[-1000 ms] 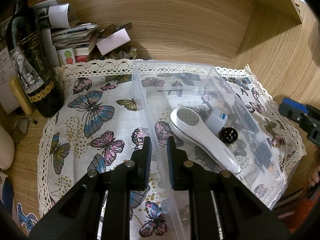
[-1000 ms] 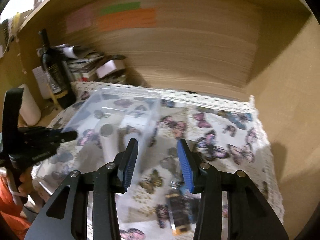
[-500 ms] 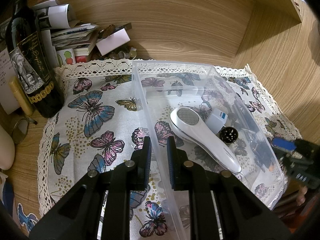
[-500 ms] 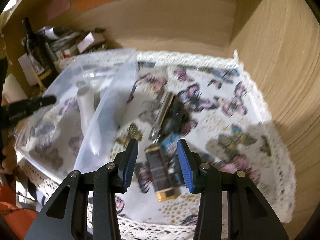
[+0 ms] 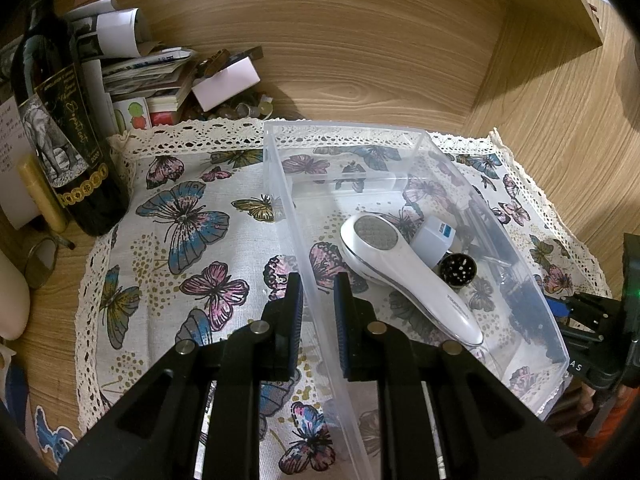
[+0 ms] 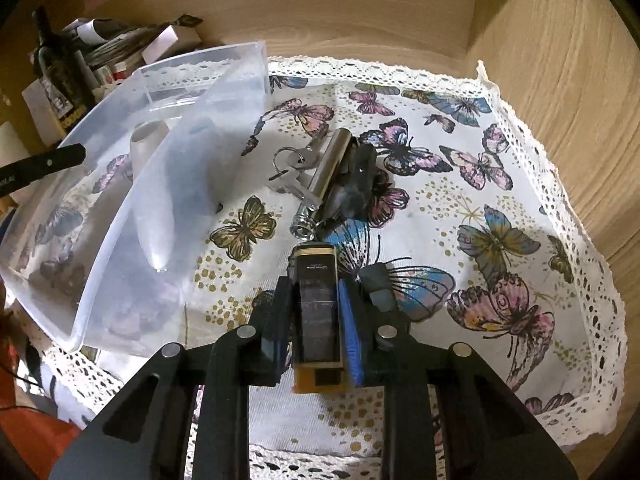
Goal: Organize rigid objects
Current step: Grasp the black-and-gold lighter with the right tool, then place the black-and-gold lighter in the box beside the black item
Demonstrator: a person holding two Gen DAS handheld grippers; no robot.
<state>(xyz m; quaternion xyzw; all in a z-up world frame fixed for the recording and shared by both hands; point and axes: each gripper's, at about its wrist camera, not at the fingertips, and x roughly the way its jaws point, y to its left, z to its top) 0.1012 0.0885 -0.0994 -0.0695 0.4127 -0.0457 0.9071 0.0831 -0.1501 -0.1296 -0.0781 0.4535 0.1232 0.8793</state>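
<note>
Left wrist view: nothing had shifted near the left gripper (image 5: 318,316); it still pinched the clear bin's (image 5: 408,136) near-left wall, jaws nearly closed. The white shaver (image 5: 404,276) lay inside as before. At the far right edge the right gripper (image 5: 560,308) had come lower.

Right wrist view: the right gripper (image 6: 316,320) had dropped onto the cloth (image 6: 500,240), right of the bin (image 6: 200,92). Its jaws had just closed on the dark lighter (image 6: 318,308). Keys (image 6: 292,172) lay beyond.

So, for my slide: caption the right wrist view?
Right gripper fingers closing on a dark rectangular lighter beside the clear bin.
</note>
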